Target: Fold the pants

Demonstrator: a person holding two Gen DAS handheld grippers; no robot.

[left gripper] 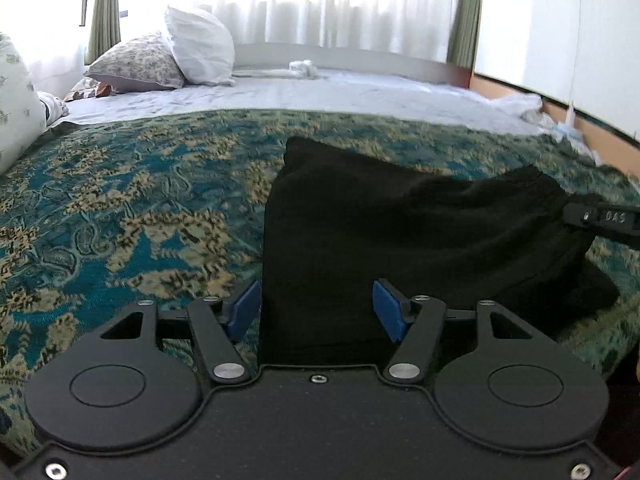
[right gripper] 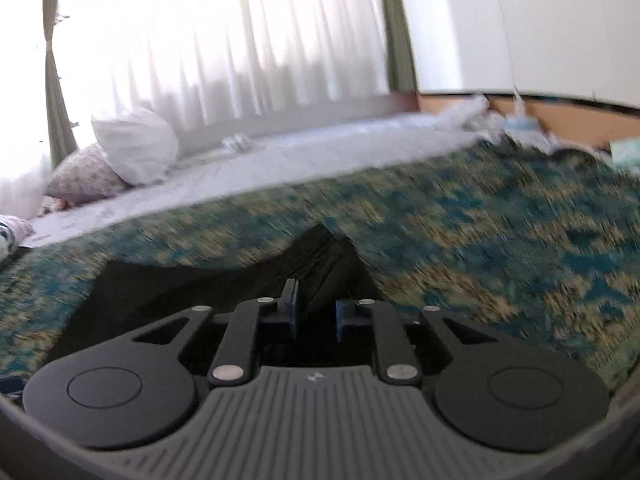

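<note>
Black pants [left gripper: 400,232] on patterned bed [left gripper: 120,208], left claw [left gripper: 316,312] half open astride near edge, right claw [right gripper: 316,312] pinching raised fold

The left hand-held gripper [left gripper: 316,308] tilts downward with blue pads spread well apart. The right hand-held gripper [right gripper: 316,312] also tilts down, its pads drawn close, a narrow gap left.

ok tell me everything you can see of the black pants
The black pants are plain, soft, matte cloth, lying partly folded and rumpled on the teal and tan patterned bedspread. No waistband, pockets or seams can be made out. Their near end lies between the open blue pads of the left gripper, which do not press it. At their far right side the right gripper has narrowed on a raised peak of cloth; the blur hides whether the pads pinch it.
</note>
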